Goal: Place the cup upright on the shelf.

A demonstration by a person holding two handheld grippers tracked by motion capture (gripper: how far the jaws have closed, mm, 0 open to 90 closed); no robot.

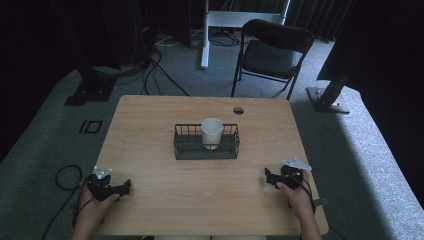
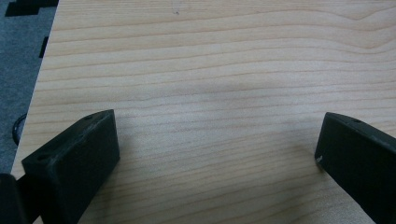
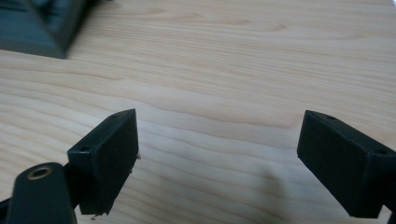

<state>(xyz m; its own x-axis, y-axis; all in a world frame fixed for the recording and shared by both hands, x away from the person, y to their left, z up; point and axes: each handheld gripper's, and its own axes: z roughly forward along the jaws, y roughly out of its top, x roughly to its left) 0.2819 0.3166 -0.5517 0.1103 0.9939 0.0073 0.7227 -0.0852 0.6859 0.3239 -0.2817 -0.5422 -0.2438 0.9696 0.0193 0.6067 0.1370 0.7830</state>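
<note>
White cup (image 1: 212, 131), dark green wire basket (image 1: 206, 153), light woodgrain table (image 1: 165, 195)

Lab or studio space: black curtains, metal rig stands (image 1: 327, 85) at 2 o'clock, floor cables (image 1: 155, 70), folding chair (image 1: 272, 52) at 12.

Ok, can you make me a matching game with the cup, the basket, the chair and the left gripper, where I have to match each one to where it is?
Things:
1. cup
2. basket
3. chair
4. left gripper

Places:
A. on the floor beyond the table
B. at the near left of the table, open
C. standing inside the basket
D. in the middle of the table

Pairs: 1-C, 2-D, 3-A, 4-B
</note>
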